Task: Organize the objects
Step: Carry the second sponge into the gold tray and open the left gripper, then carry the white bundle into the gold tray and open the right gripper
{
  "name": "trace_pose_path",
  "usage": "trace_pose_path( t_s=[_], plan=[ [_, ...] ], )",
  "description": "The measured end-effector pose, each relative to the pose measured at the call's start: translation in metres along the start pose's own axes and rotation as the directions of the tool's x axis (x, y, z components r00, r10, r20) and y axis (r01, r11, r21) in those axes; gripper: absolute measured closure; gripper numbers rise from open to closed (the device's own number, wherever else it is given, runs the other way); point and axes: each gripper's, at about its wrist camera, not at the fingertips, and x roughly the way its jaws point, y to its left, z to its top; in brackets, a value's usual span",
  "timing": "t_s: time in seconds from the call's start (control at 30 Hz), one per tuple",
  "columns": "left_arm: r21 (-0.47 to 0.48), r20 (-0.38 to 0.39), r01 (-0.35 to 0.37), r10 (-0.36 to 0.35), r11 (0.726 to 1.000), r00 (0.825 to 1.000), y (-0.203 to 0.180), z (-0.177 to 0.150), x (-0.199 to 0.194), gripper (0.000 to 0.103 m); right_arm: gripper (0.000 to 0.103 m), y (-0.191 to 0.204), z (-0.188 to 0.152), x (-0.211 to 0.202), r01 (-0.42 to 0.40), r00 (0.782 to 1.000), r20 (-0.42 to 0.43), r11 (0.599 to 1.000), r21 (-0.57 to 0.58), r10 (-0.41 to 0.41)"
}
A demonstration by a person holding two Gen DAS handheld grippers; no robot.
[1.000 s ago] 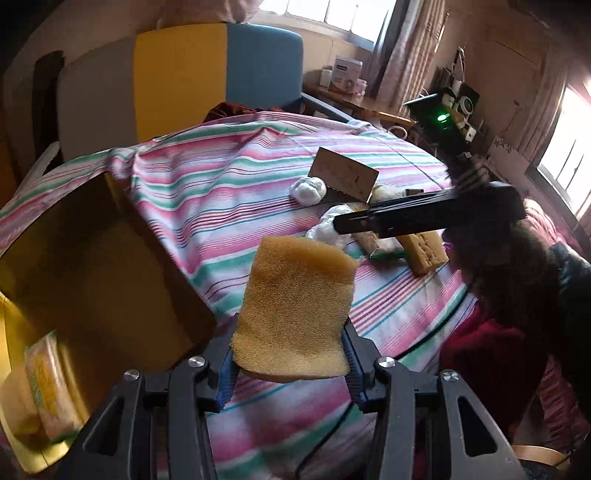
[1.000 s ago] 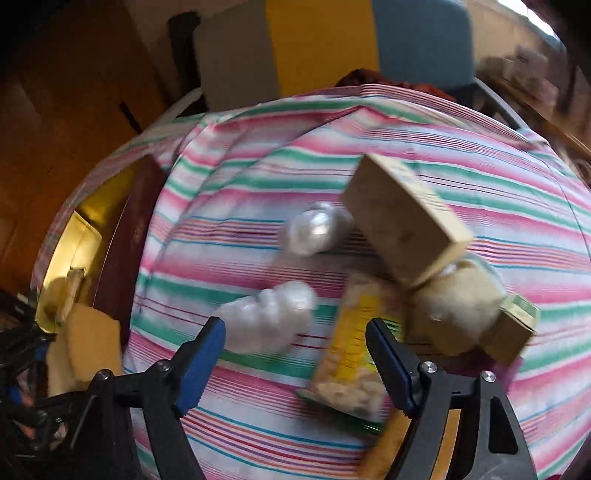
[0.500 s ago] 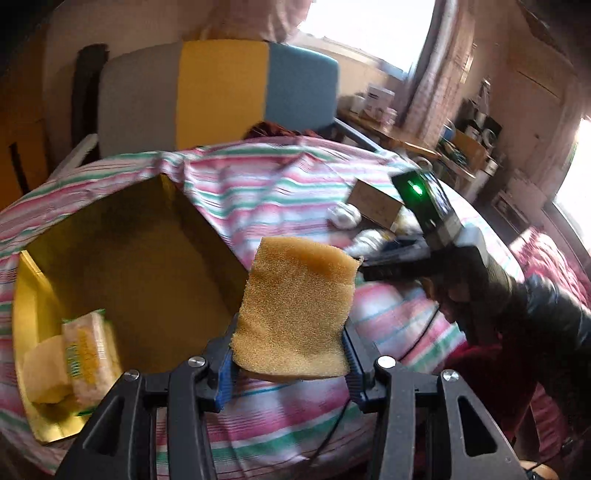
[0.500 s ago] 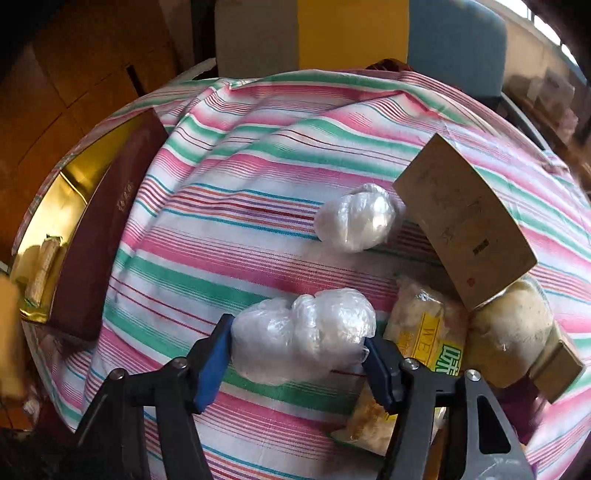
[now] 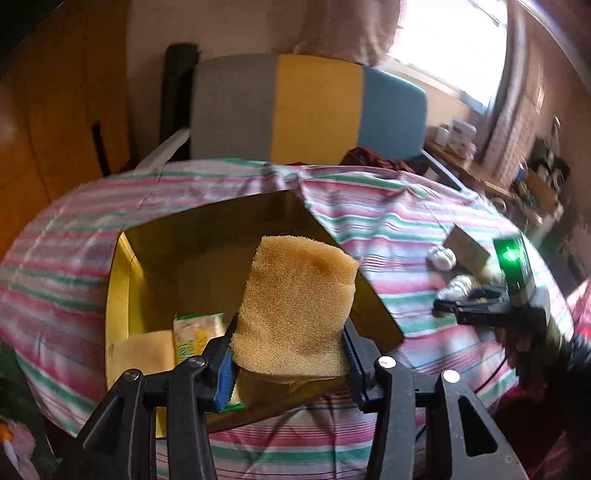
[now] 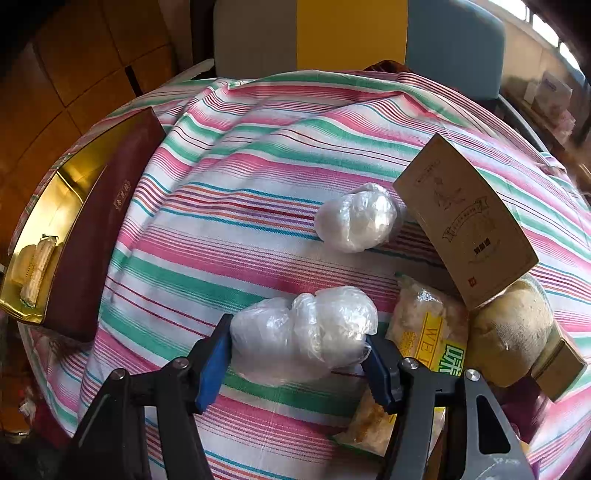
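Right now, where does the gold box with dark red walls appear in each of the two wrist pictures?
Left wrist view: the gold box fills the centre-left, lying open behind the sponge held by the left gripper.
Right wrist view: the gold box sits at the far left edge of the table.
Shared landmark: the grey, yellow and blue chair back.
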Motion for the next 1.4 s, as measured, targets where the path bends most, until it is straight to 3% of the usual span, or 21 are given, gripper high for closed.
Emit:
trace_pose_path(
  t_s=[0.3, 0.5, 0.57, 0.77, 0.93, 1.07, 1.4],
  plan=[
    [-0.221, 0.002, -0.066, 0.069, 0.973, 0.998, 0.096, 0.006, -0.007, 0.055, 0.038, 0.003, 0.000, 0.001, 0.015, 1.000, 0.001, 1.000, -0.011, -0.015],
    [-0.240, -0.061, -0.098, 0.086, 0.966, 0.994, 0.124, 0.021, 0.025, 0.055, 0.038, 0.003, -0.001, 0.001, 0.019, 1.000, 0.002, 1.000, -0.014, -0.019],
    [-0.241, -0.093, -0.094, 0.074, 0.966, 0.993, 0.128, 0.026, 0.043, 0.055, 0.038, 0.003, -0.002, 0.002, 0.019, 1.000, 0.001, 1.000, -0.013, -0.019],
    [-0.238, -0.153, -0.158, 0.124, 0.958, 0.980, 0.142, 0.039, 0.087, 0.053, 0.038, 0.003, -0.001, 0.002, 0.021, 1.000, 0.001, 1.000, -0.013, -0.021],
    [-0.188, -0.223, -0.248, 0.204, 0.950, 0.953, 0.145, 0.039, 0.112, 0.047, 0.038, 0.004, -0.002, 0.002, 0.021, 1.000, 0.001, 1.000, -0.015, -0.021],
    [-0.178, -0.199, -0.237, 0.200, 0.955, 0.959, 0.138, 0.032, 0.102, 0.033, 0.038, 0.004, -0.002, 0.002, 0.021, 1.000, 0.001, 1.000, -0.013, -0.021],
    [-0.198, -0.107, -0.225, 0.207, 0.954, 0.972, 0.115, 0.010, 0.049, 0.032, 0.037, 0.005, -0.002, 0.004, 0.006, 1.000, -0.001, 1.000, 0.003, -0.006]
  ],
)
